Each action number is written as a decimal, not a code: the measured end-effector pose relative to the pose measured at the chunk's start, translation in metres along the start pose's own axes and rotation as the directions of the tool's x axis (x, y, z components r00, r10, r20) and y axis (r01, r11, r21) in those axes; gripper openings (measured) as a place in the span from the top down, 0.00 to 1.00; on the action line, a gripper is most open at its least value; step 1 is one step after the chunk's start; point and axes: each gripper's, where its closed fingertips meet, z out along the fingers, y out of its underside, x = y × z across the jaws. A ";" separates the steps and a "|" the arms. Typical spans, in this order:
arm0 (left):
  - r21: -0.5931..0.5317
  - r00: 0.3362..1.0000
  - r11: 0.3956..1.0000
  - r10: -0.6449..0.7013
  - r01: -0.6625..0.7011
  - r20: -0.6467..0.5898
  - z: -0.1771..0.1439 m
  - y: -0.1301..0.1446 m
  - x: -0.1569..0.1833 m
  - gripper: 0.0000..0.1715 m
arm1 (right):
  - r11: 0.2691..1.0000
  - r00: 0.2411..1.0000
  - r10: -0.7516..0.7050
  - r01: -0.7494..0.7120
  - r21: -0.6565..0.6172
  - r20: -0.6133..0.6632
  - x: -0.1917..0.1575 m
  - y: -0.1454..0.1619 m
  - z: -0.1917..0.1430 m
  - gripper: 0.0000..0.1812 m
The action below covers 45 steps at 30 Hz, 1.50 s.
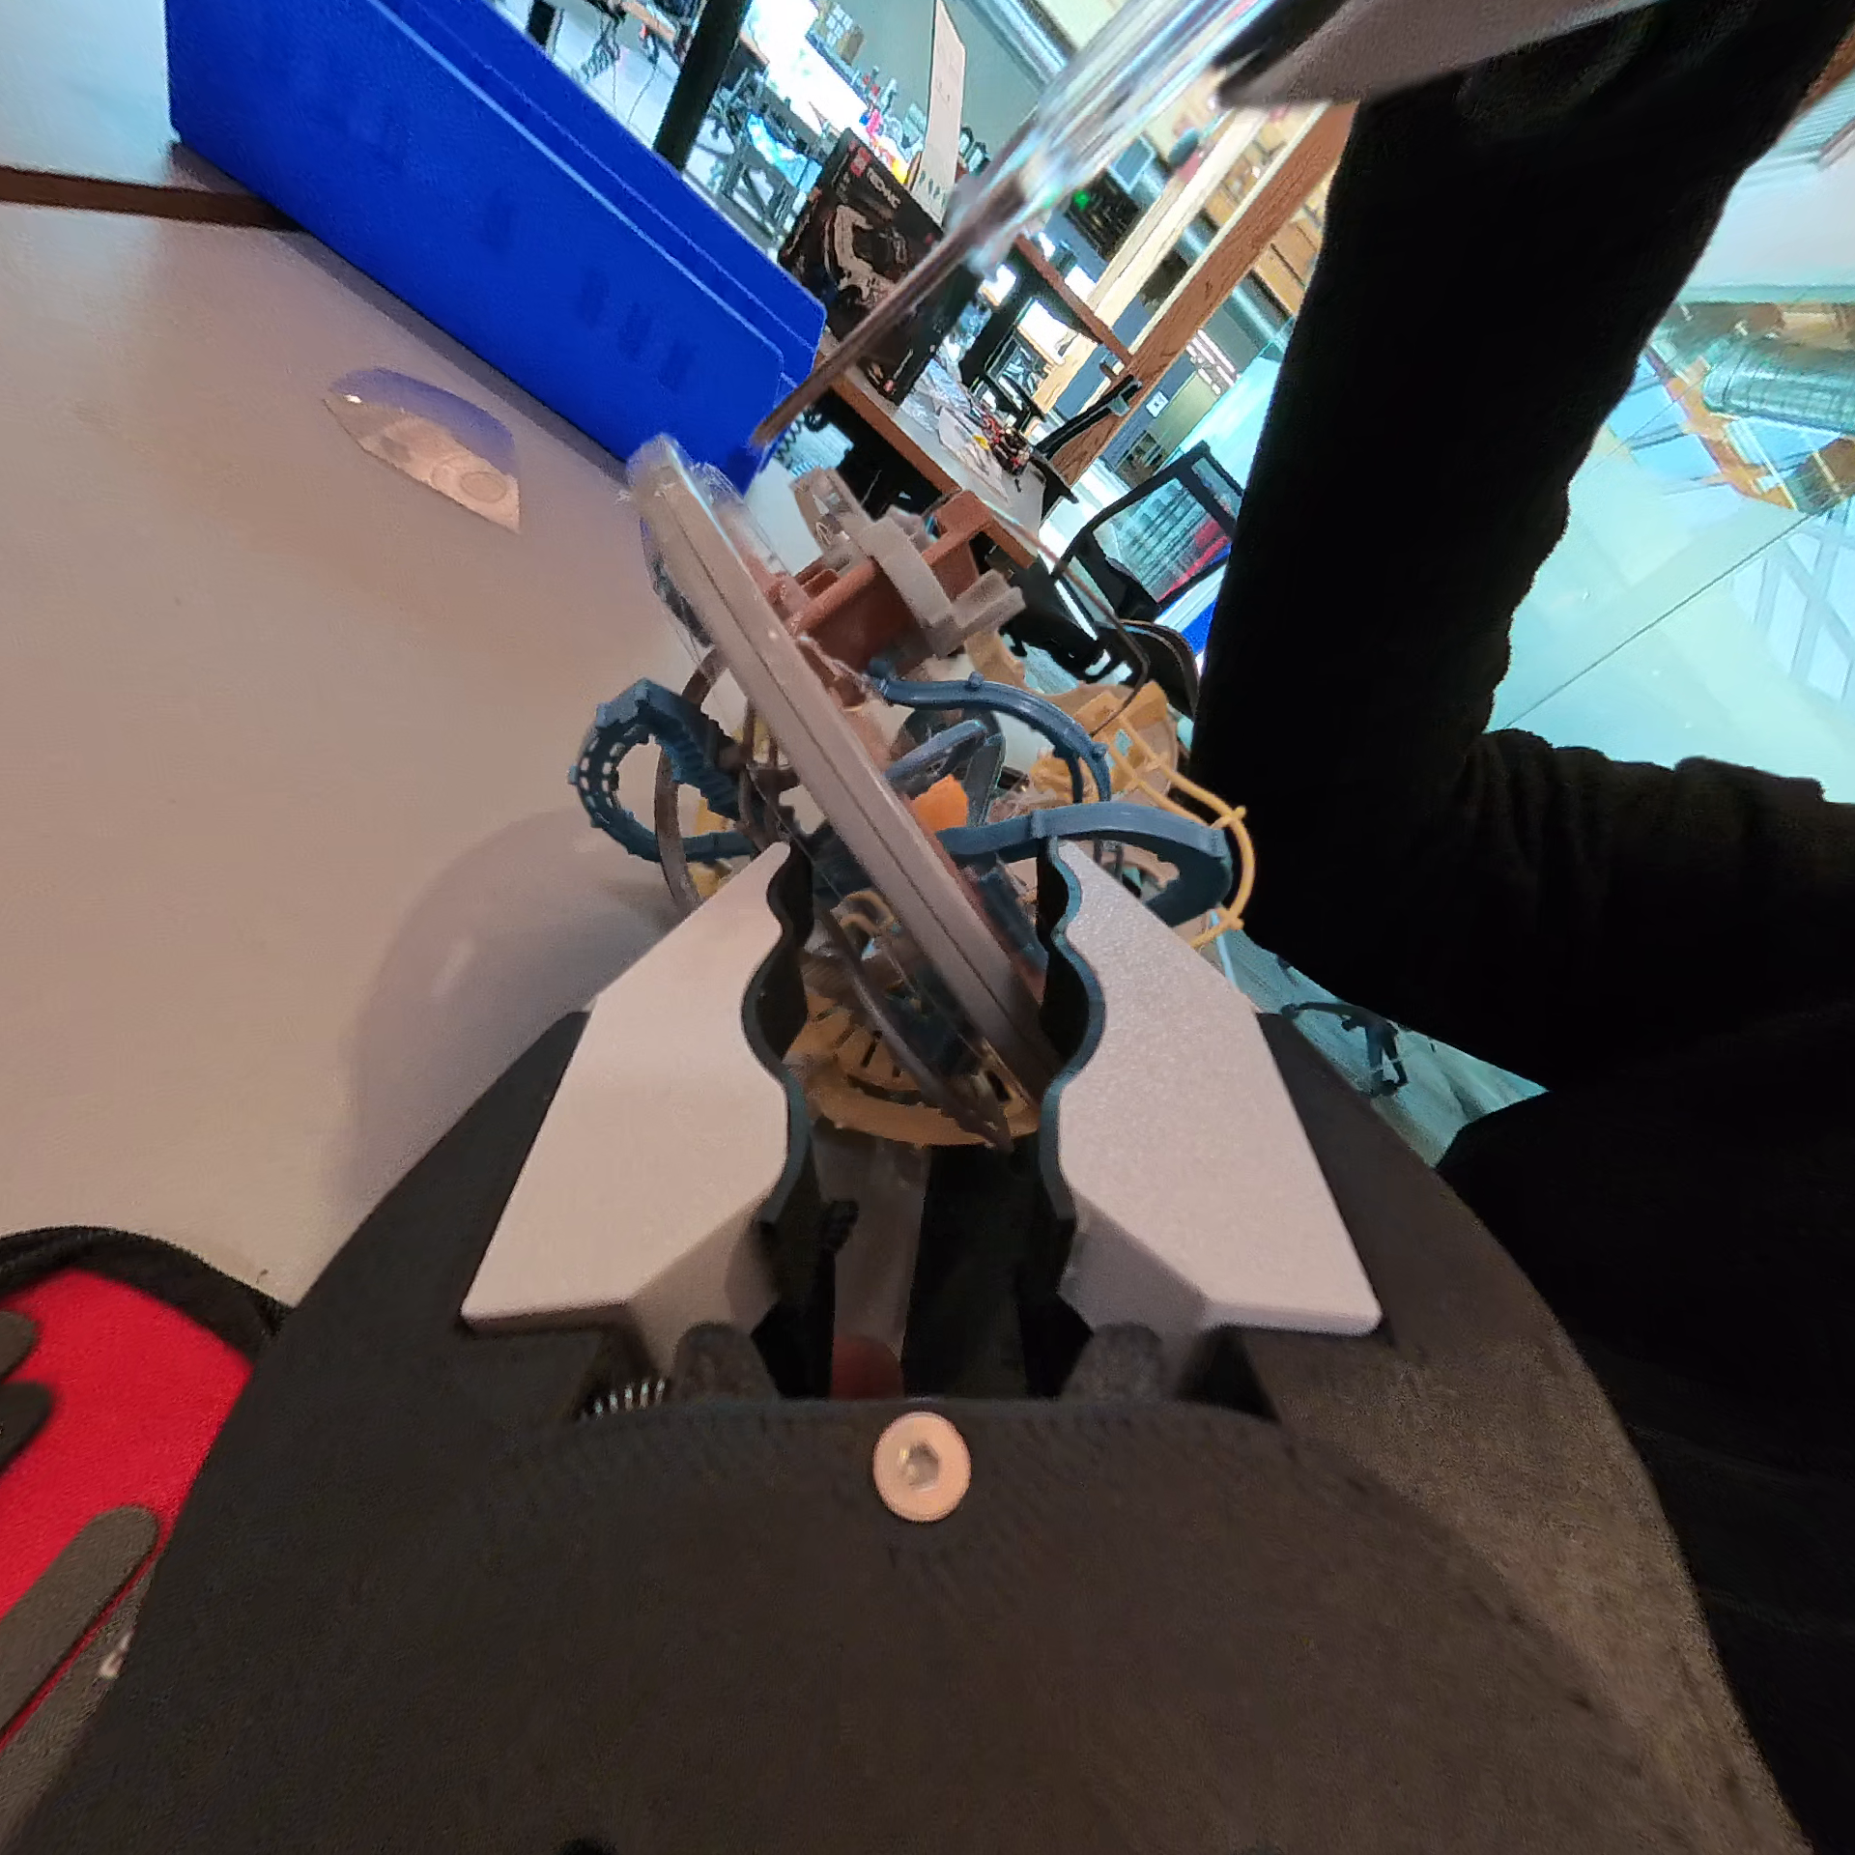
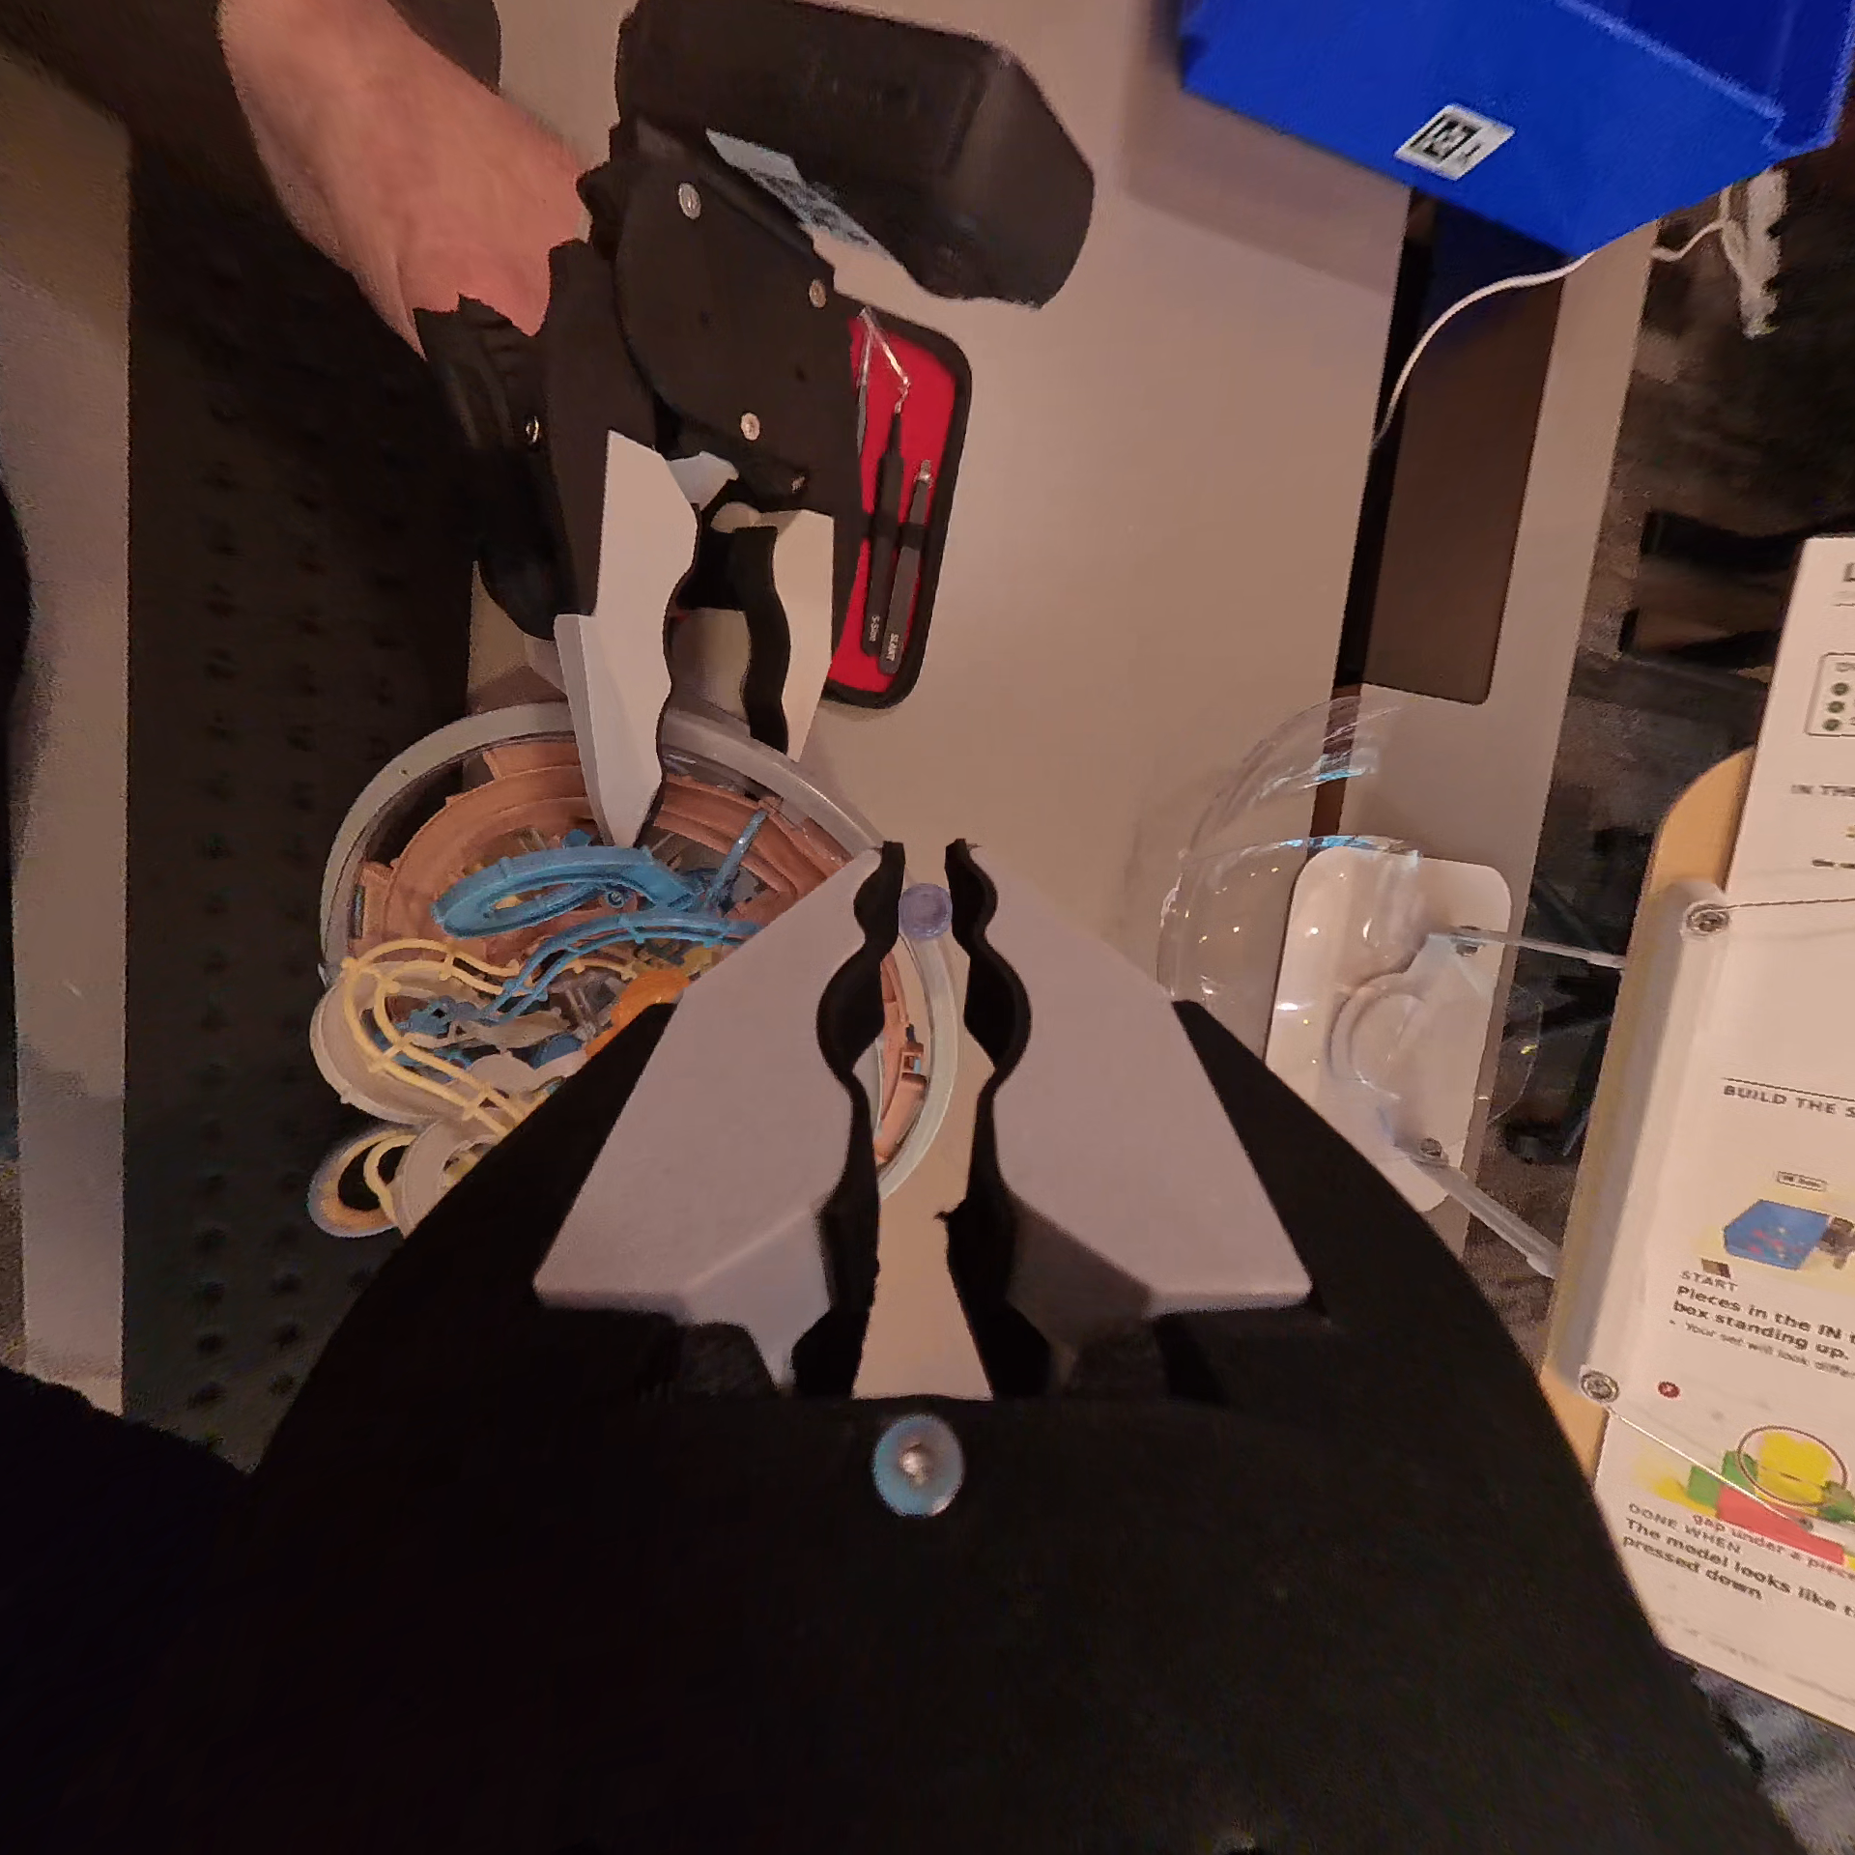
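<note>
A ball maze [image 2: 562, 934] with blue, cream and tan tracks sits inside a grey ring [image 1: 763, 683] and is tilted up on the pale table [image 1: 251, 703]. My left gripper [image 1: 918, 863] is shut on the ring's edge, one finger on each side; it also shows in the right wrist view [image 2: 703, 783], held by a bare hand [image 2: 402, 171]. My right gripper [image 2: 923, 853] hovers over the ring's near rim. Its jaws stand a narrow gap apart with nothing between them. A small clear bead [image 2: 923, 911] lies just past its tips.
A blue bin [image 1: 452, 201] stands at the table's far side and shows in the right wrist view [image 2: 1506, 80]. A red tool case with tweezers [image 2: 893, 522] lies behind the maze. Clear half-domes [image 2: 1335, 954] and a printed sheet [image 2: 1757, 1104] lie right. A black sleeve [image 1: 1455, 602] fills the right. Across from one pair of fingers to the other is roughly 11 centimeters.
</note>
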 end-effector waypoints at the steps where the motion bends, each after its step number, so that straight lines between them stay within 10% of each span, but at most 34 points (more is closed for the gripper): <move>1: -0.009 0.999 0.999 -0.031 0.031 -0.013 0.000 0.002 -0.001 0.75 | 0.999 1.000 0.005 -0.005 0.046 0.000 0.002 -0.003 -0.006 0.96; 11: -0.119 0.970 0.977 -0.192 0.176 -0.149 0.010 0.026 -0.005 0.75 | 0.953 0.989 -0.067 0.024 0.302 0.131 0.009 -0.030 -0.019 0.96; 26: -0.254 0.994 0.967 -0.017 -0.011 -0.107 0.031 0.041 0.002 0.61 | 0.857 0.980 -0.023 -0.082 0.508 0.197 -0.012 -0.022 -0.003 0.96; 33: -0.177 0.991 0.975 0.130 -0.135 -0.038 0.006 0.007 0.002 0.43 | 0.828 0.988 0.039 -0.117 0.549 0.151 0.001 -0.010 -0.020 0.96; 41: 0.053 0.910 0.909 0.412 -0.414 0.050 -0.018 -0.104 0.030 0.56 | 0.802 0.980 0.120 -0.190 0.566 0.160 0.009 0.020 -0.035 0.96; 45: -0.017 0.853 0.857 0.515 -0.516 0.078 0.008 -0.132 0.032 0.57 | 0.756 0.968 0.181 -0.250 0.604 0.174 0.024 0.035 -0.038 0.96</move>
